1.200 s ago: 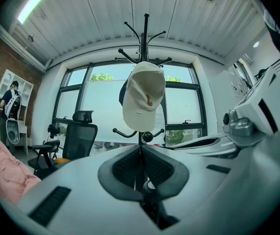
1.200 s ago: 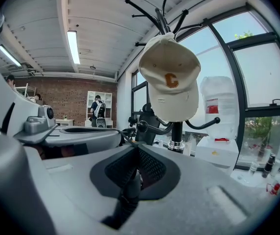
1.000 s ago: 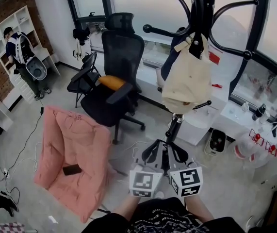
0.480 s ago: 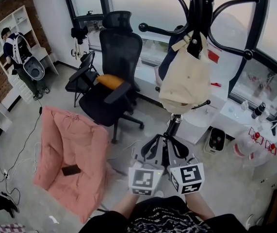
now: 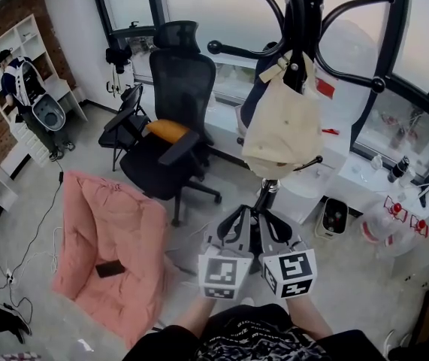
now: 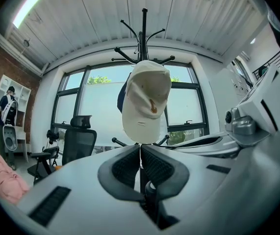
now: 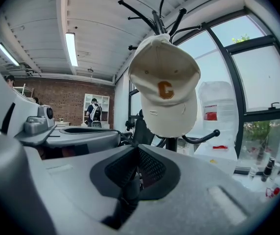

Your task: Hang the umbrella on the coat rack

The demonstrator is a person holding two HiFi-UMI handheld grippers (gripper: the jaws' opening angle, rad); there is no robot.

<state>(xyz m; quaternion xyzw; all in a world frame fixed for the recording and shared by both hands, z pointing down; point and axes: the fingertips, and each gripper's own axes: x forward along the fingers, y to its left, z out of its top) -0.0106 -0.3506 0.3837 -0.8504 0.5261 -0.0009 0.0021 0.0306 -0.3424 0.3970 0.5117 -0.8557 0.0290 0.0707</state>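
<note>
Comparing with a second back, not much has been changed tbh. Both grippers have been lifted a touch, side by side, and brought slightly nearer the coat rack (image 5: 304, 13), and that's about it.

The left gripper (image 6: 140, 147) is seen with its jaws pressed together and nothing pinched between them. Same story for the right gripper (image 7: 136, 149): jaws closed tight, nothing caught in them. Ahead of both sets of jaws and above them, a cream cap (image 7: 164, 92) is hung on the rack, and the rack itself stands close beyond the jaw tips. Bare hooks (image 5: 216, 47) can be made out higher up, above the jaws.

Now the odd bit: the umbrella can't be found anywhere. Nothing like it is held between the jaws, and nothing like it is seen ahead of them on the rack. So the small lift probably shouldn't be read as a hanging move. Either the umbrella is yet to be fetched or it's out of view, and which one can't be told.

Off to the left of the jaws, an office chair (image 5: 173, 119) and a pink cushion (image 5: 109, 232) are parked well apart from the rack.
</note>
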